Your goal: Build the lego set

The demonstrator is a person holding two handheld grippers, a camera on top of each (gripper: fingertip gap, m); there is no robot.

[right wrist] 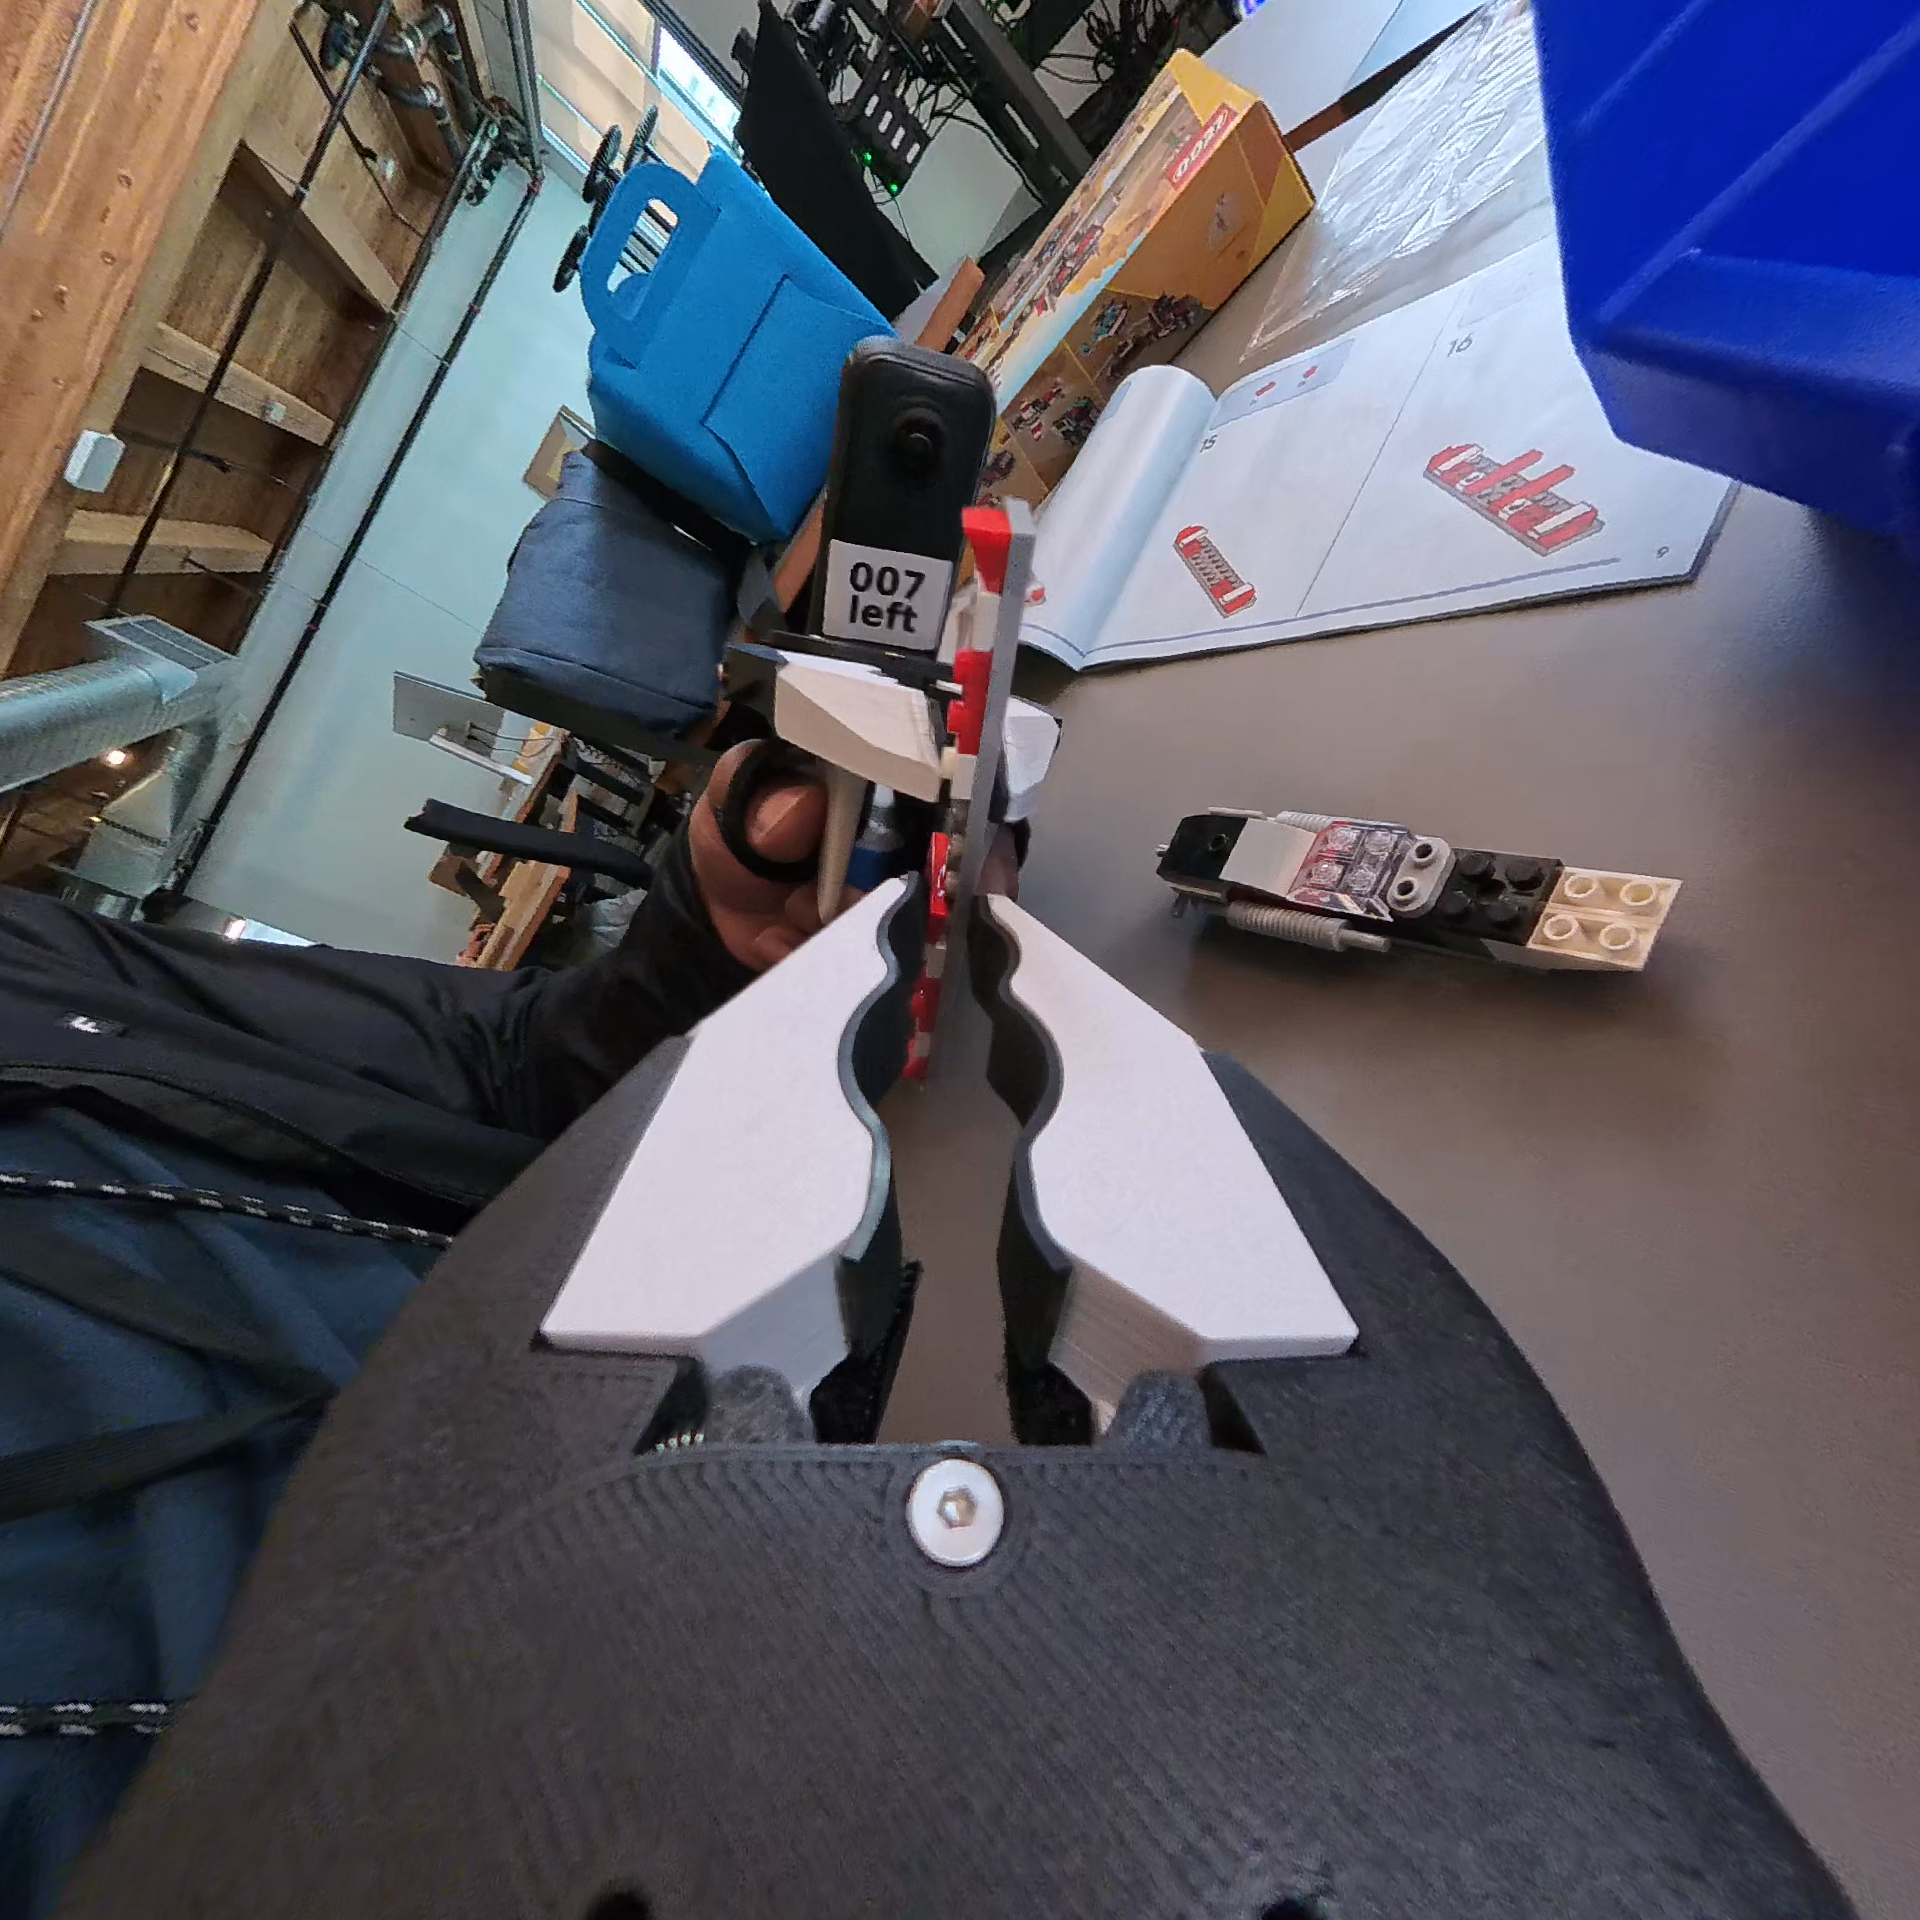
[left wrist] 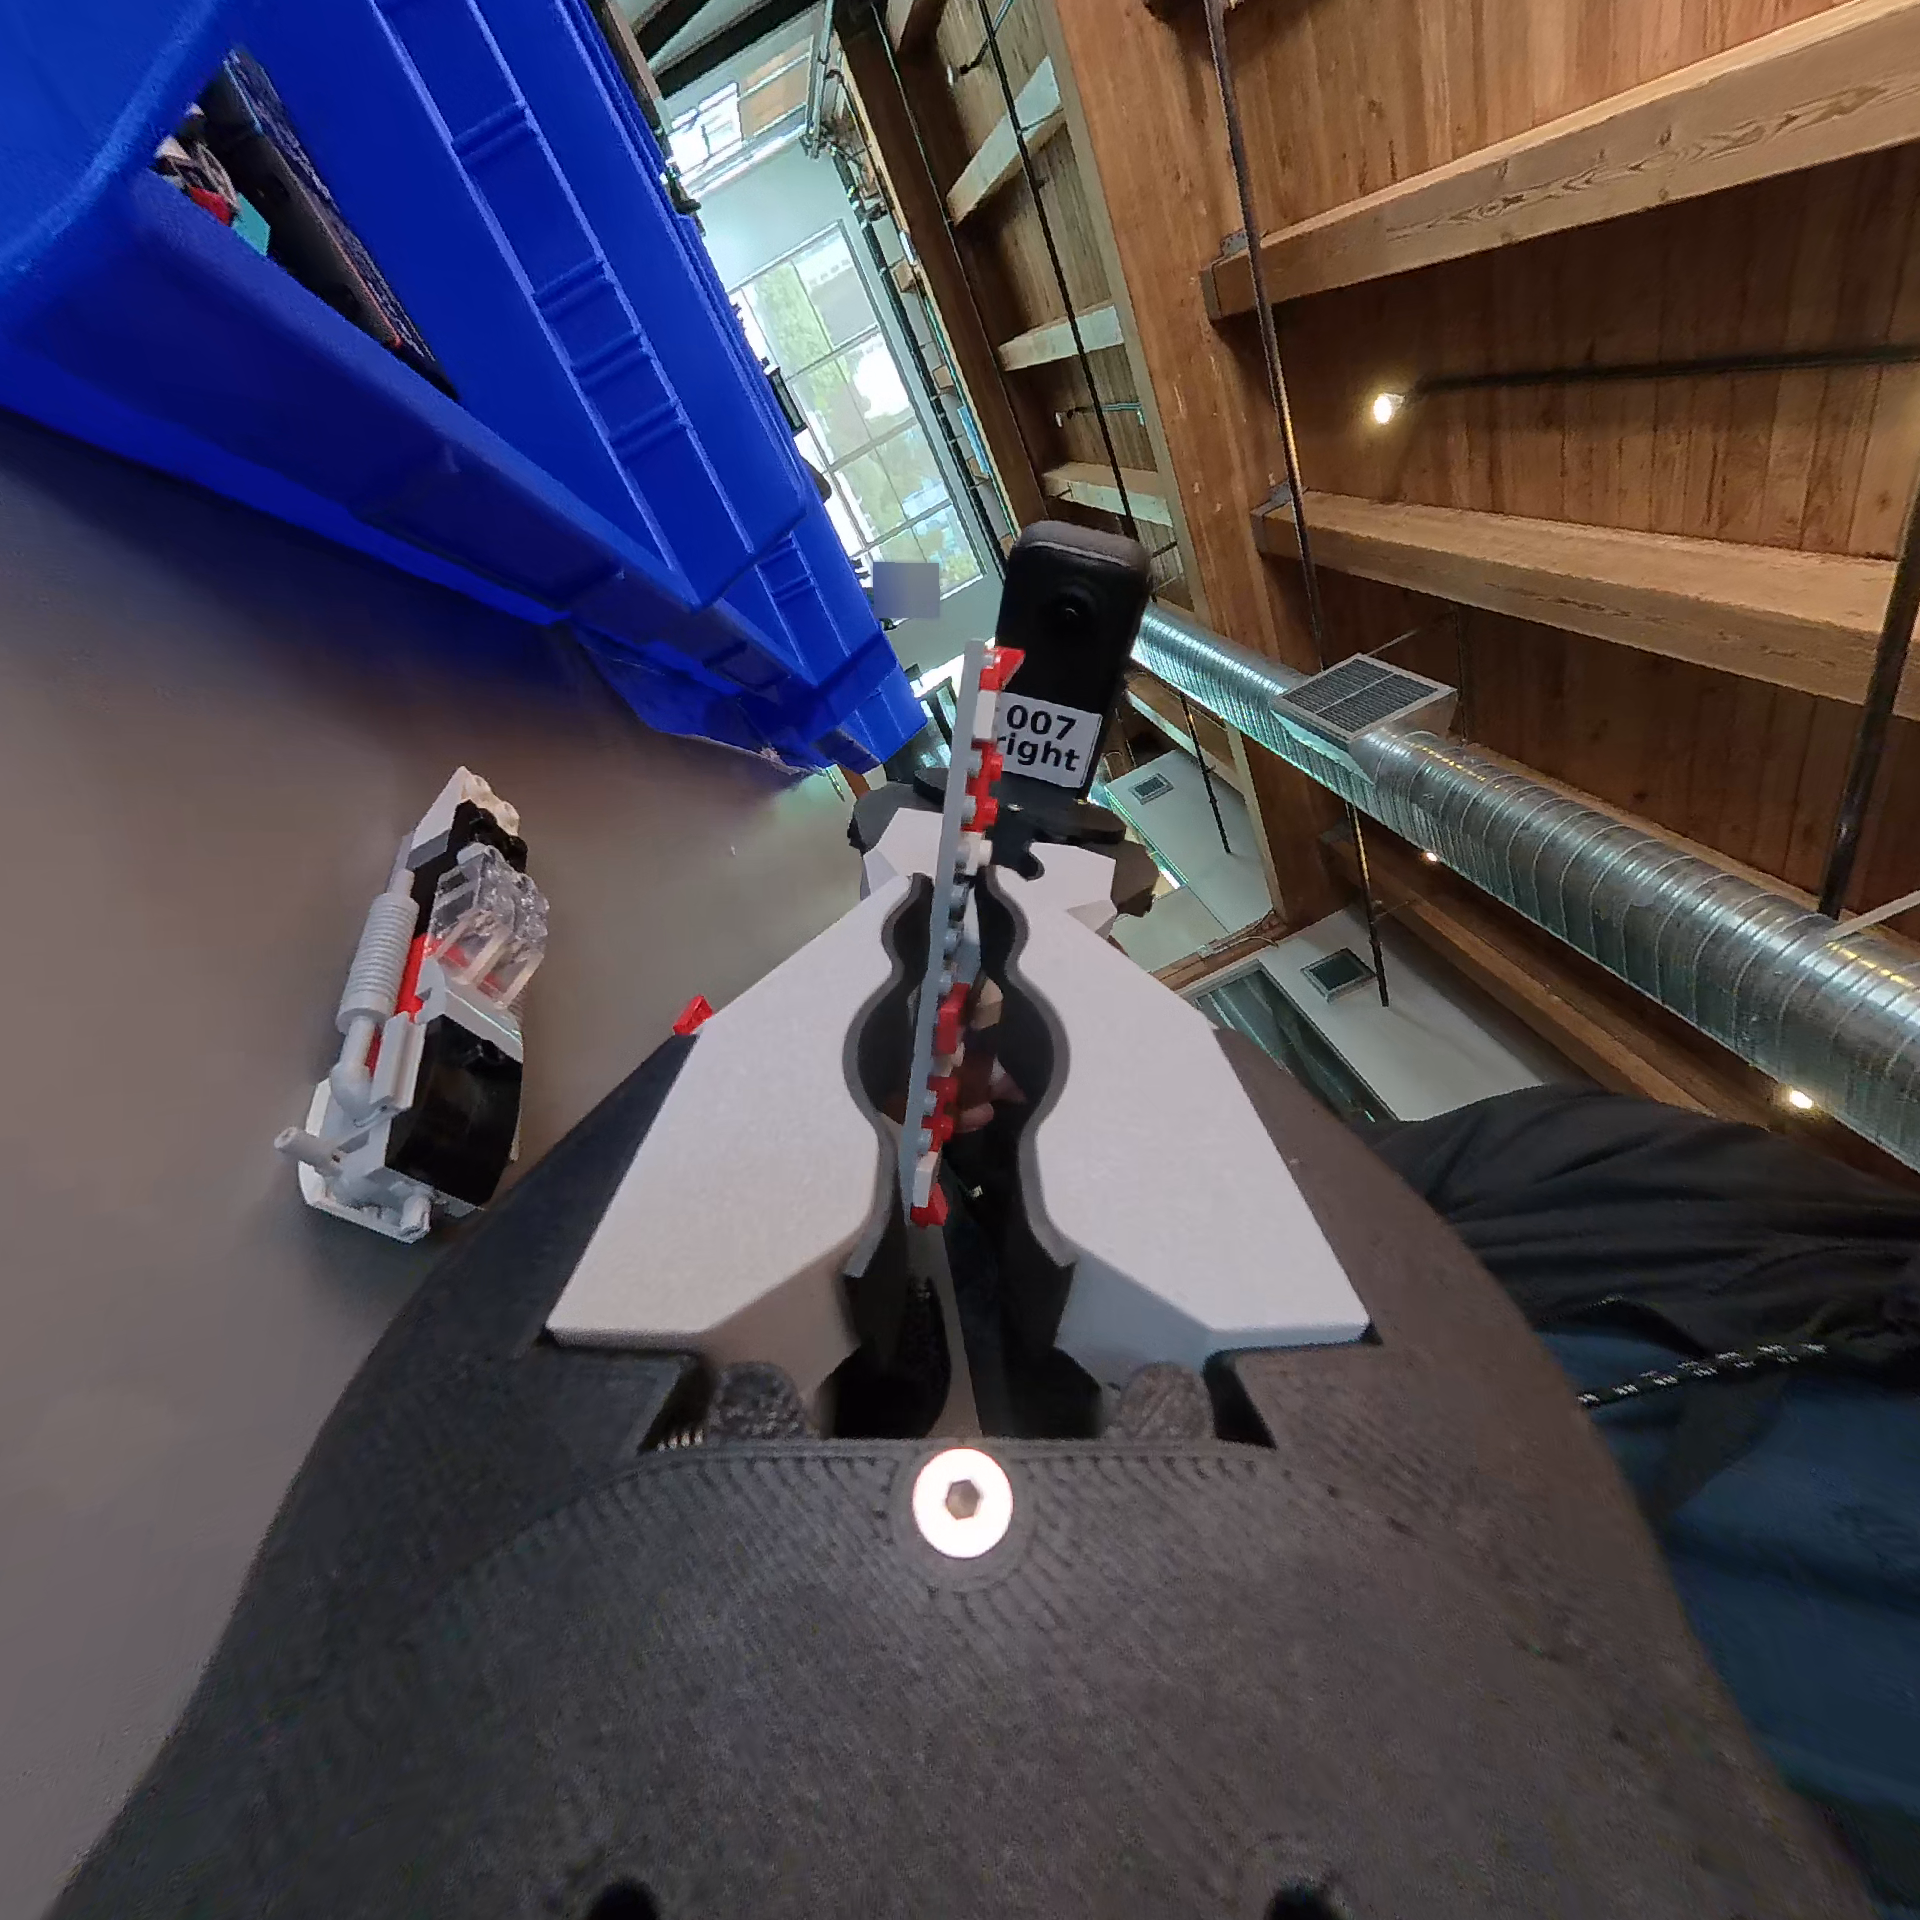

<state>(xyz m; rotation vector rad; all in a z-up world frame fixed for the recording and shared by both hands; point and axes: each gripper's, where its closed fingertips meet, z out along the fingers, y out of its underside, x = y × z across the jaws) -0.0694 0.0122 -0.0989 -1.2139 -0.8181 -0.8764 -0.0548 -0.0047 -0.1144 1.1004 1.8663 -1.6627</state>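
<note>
A long grey plate with red and white pieces along it is held edge-on above the dark table. My left gripper is shut on its near end. My right gripper is shut on the same plate from the opposite end, facing the left one. A finished sub-assembly in black, white and grey, with clear studs and a grey spring-like part, lies on the table to the left. It lies to the right in the right wrist view. A small red piece lies beside my left finger.
Blue bins stand along the table's far side, one close at the upper right. An open instruction booklet and the yellow set box lie beyond. A person's dark sleeve is at the left. My left and right fingertips are right by each other.
</note>
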